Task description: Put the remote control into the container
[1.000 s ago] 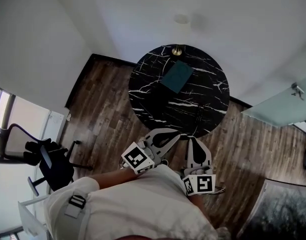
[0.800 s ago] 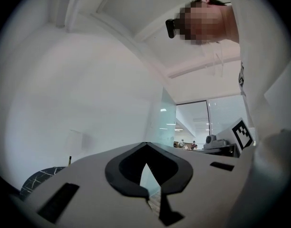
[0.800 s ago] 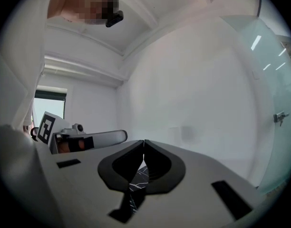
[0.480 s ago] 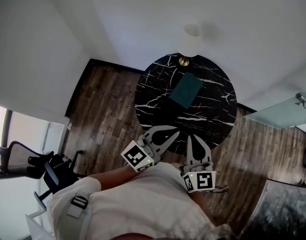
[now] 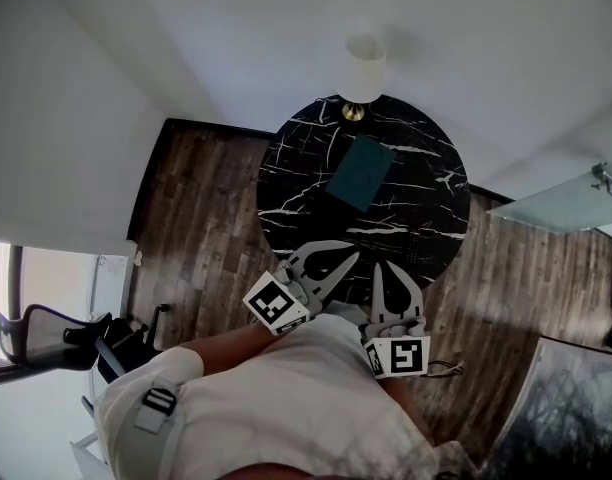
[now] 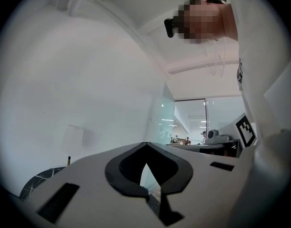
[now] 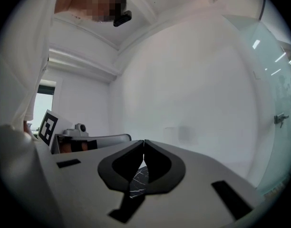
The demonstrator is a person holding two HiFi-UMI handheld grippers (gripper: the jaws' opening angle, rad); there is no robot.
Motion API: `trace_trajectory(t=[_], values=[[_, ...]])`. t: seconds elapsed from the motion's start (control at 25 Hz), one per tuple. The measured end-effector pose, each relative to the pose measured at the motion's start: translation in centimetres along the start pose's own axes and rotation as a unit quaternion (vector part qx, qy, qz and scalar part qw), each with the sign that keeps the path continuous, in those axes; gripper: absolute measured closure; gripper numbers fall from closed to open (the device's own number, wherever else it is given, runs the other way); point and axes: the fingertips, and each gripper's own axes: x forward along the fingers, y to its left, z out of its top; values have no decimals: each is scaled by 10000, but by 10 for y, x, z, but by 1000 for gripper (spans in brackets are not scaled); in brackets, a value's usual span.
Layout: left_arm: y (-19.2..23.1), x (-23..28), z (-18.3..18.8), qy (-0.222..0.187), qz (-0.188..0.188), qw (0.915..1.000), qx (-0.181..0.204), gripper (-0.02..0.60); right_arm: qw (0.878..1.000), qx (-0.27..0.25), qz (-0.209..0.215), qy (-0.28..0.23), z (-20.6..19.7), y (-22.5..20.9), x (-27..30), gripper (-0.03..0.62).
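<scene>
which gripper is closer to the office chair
Left. The left gripper is on the office chair's side; the right gripper lies beyond it, farther away.

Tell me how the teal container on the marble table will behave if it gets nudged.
The teal container looks low and flat, so it probably won't tip. It sits on the polished marble table, so a nudge would likely slide it. Its straight edges suggest a stiff box, though material and weight cannot be told.

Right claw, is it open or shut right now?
Shut. In the right gripper view the right claw has its tips touching, nothing between them; the black marble table shows through the opening behind them.
</scene>
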Motion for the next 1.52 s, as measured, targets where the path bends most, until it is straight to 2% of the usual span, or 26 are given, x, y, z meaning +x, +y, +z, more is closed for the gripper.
trace_trajectory(t=[0.24,0.4,0.52,0.68,0.8,0.92,1.24,1.52], values=[[-7,43,0,-43,6,10000,26,575,9998,-121,-68,-137,13,-45,-4,585],[-4,65,-8,62,-4,10000,60,575,9995,-94,-308,-59,7,-78,3,585],[-2,79,-32,347,-158,9992,112,575,9983,-161,-469,298,-16,-108,10,583],[13,92,-72,765,-163,9969,-25,575,9909,-51,-506,1243,-78,-158,27,582],[19,101,-112,1153,-198,9930,-183,575,9783,234,-525,1990,-138,-190,33,564],[25,109,-147,1467,-224,9881,-408,575,9639,386,-596,2567,-191,-207,30,514],[42,121,-216,2167,-116,9732,-758,575,9248,883,-544,3660,-300,-217,24,398],[45,127,-272,2740,-121,9586,-769,575,8822,1185,-862,4475,-383,-247,20,332]])
